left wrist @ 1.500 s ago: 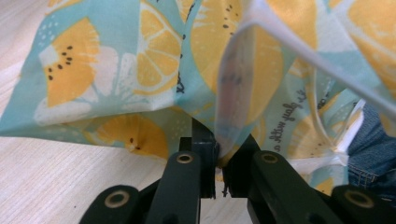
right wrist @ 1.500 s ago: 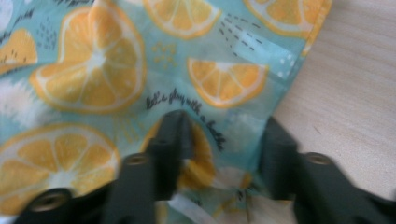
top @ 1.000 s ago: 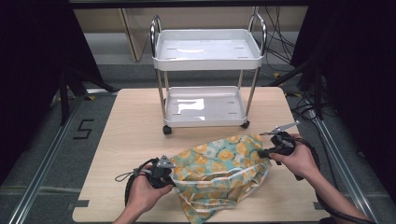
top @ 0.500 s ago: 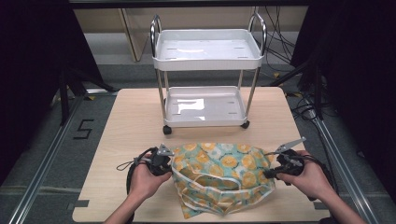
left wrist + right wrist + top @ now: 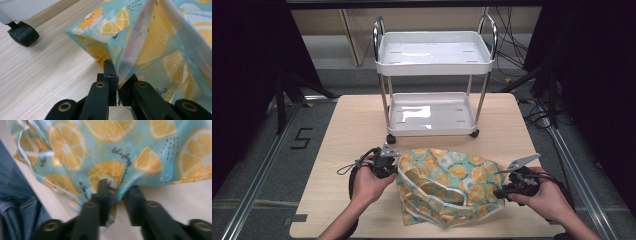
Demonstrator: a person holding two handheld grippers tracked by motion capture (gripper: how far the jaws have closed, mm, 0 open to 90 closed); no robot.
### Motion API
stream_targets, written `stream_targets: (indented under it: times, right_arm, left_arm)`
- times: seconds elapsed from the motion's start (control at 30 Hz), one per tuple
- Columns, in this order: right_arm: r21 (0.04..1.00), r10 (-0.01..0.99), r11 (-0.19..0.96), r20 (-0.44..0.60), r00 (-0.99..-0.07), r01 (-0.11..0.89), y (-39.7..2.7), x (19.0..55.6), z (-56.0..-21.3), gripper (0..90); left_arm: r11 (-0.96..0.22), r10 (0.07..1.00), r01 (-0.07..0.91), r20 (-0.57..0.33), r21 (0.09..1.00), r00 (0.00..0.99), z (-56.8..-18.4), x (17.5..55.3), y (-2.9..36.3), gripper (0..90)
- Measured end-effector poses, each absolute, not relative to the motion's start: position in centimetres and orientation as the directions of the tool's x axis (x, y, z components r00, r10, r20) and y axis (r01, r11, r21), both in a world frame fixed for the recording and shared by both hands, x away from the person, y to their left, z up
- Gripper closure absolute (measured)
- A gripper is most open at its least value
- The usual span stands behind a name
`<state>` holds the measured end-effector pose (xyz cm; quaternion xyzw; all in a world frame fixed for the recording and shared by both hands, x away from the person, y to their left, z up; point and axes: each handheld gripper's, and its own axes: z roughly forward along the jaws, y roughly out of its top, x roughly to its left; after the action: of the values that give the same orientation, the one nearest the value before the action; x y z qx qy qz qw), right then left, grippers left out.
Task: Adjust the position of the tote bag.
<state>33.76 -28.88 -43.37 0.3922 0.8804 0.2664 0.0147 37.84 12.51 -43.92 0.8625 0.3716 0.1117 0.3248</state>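
A teal fabric bag printed with orange lemon slices and edged with white straps (image 5: 447,187) lies crumpled on the pale wooden desk (image 5: 357,125), stretched between the two hand-held tools. The left gripper (image 5: 388,165) sits at the bag's left corner. In the left gripper view its black jaws stand almost together, pinching a fold of the fabric (image 5: 140,45) where a translucent white strap (image 5: 135,42) runs down into the narrow gap between them. The rest of the bag spreads up and away beyond the jaw tips, and bare desk (image 5: 45,75) lies to their left.

The right gripper (image 5: 507,191) sits at the bag's right edge, held in the person's right hand (image 5: 546,197). Its jaws have just been opening. In the right gripper view they stand a little apart, with a tuck of the printed fabric (image 5: 112,170) hanging down into the gap beside one jaw; the picture is blurred, and the pads do not look pressed onto the cloth. Most of the bag rises beyond the jaw tips there, and blue denim (image 5: 17,202) shows low to their left.

Beyond both grippers, at the far side of the desk, stands a white two-tier metal trolley with chrome handles and black castors (image 5: 434,55). One of its castors (image 5: 23,34) shows near the left jaws, up and to their left, apart from the bag.
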Motion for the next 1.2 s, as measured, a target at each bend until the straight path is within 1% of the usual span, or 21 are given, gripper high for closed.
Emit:
stream_targets:
  times: [0.07,0.13,0.2,0.23,0.27,0.37,0.4,0.47,0.5,0.53,0.6,0.67,0.77,0.83,0.87,0.9,1.03,1.1,1.13,1.17,1.2]
  right_arm:
    - [0.503,0.688,0.556,0.169,-0.706,0.662,-29.1,33.8,-42.8,69.6]
    - [0.538,0.693,0.541,0.149,-0.705,0.646,-29.1,33.8,-42.0,64.0]
    - [0.598,0.697,0.55,0.056,-0.715,0.583,-29.0,33.9,-40.8,57.0]
    - [0.598,0.697,0.55,0.056,-0.715,0.583,-29.0,33.9,-40.8,57.0]
    - [0.614,0.703,0.551,0.025,-0.711,0.566,-28.9,34.0,-39.9,55.0]
    - [0.638,0.695,0.553,0.002,-0.719,0.536,-28.7,34.1,-39.4,53.7]
    - [0.652,0.691,0.561,-0.03,-0.722,0.51,-28.6,34.1,-39.1,52.8]
    - [0.66,0.703,0.554,-0.045,-0.71,0.507,-28.7,34.2,-39.0,52.0]
    - [0.66,0.703,0.554,-0.045,-0.71,0.507,-28.7,34.2,-39.0,52.0]
    - [0.651,0.717,0.536,-0.015,-0.697,0.538,-28.8,34.2,-39.0,52.0]
    - [0.64,0.707,0.55,-0.014,-0.707,0.537,-29.0,34.3,-38.7,51.9]
    - [0.663,0.689,0.567,-0.057,-0.723,0.488,-29.0,34.4,-38.6,51.9]
    - [0.66,0.684,0.571,-0.055,-0.727,0.488,-28.8,34.1,-37.8,52.3]
    - [0.696,0.664,0.557,-0.047,-0.746,0.452,-28.2,33.9,-37.6,52.6]
    - [0.683,0.605,0.594,-0.03,-0.796,0.425,-27.7,33.9,-37.8,52.6]
    - [0.683,0.605,0.594,-0.03,-0.796,0.425,-27.7,33.9,-37.8,52.6]
    - [0.625,0.501,0.674,0.005,-0.865,0.394,-25.0,33.2,-39.5,51.9]
    - [0.609,0.48,0.689,0.023,-0.877,0.393,-24.6,33.1,-39.8,51.4]
    - [0.599,0.446,0.71,0.025,-0.895,0.371,-23.8,33.0,-40.6,49.3]
    - [0.599,0.446,0.71,0.025,-0.895,0.371,-23.8,33.0,-40.6,49.3]
    - [0.569,0.395,0.748,0.031,-0.918,0.341,-23.2,32.8,-41.0,45.0]
  left_arm:
    - [-0.522,0.708,0.56,-0.04,0.643,0.705,-43.9,37.9,12.5,86.3]
    - [-0.492,0.725,0.558,-0.041,0.668,0.688,-44.1,37.9,12.2,86.3]
    - [-0.484,0.732,0.559,-0.039,0.673,0.68,-44.1,37.9,12.0,86.3]
    - [-0.484,0.732,0.559,-0.039,0.673,0.68,-44.1,37.9,12.0,86.3]
    - [-0.482,0.732,0.556,-0.038,0.677,0.68,-44.1,38.0,11.9,86.3]
    - [-0.493,0.726,0.546,-0.026,0.677,0.687,-43.9,38.0,12.0,86.3]
    - [-0.494,0.725,0.545,-0.025,0.678,0.688,-43.9,38.0,12.0,86.4]
    - [-0.481,0.732,0.552,-0.034,0.681,0.68,-43.9,38.0,11.9,86.4]
    - [-0.491,0.728,0.543,-0.021,0.681,0.685,-43.8,38.0,12.0,86.4]
    - [-0.49,0.729,0.543,-0.021,0.682,0.684,-43.8,38.0,12.1,86.4]
    - [-0.49,0.729,0.542,-0.021,0.683,0.685,-43.8,38.1,12.1,86.4]
    - [-0.486,0.732,0.552,-0.03,0.678,0.68,-43.6,38.0,11.9,86.4]
    - [-0.485,0.729,0.541,-0.025,0.687,0.684,-43.6,38.0,11.8,86.4]
    - [-0.499,0.721,0.535,-0.016,0.682,0.693,-43.4,38.0,11.8,86.3]
    - [-0.491,0.723,0.528,-0.015,0.692,0.691,-43.4,38.1,11.8,86.3]
    - [-0.491,0.723,0.528,-0.015,0.692,0.691,-43.4,38.1,11.8,86.3]
    - [-0.495,0.725,0.535,-0.015,0.684,0.689,-43.2,38.2,11.8,86.3]
    - [-0.491,0.726,0.532,-0.013,0.69,0.688,-43.3,38.3,11.7,86.3]
    - [-0.49,0.725,0.529,-0.013,0.693,0.689,-43.3,38.3,11.7,86.3]
    - [-0.49,0.725,0.529,-0.013,0.693,0.689,-43.3,38.3,11.7,86.3]
    - [-0.487,0.727,0.534,-0.017,0.691,0.686,-43.3,38.3,11.7,86.3]
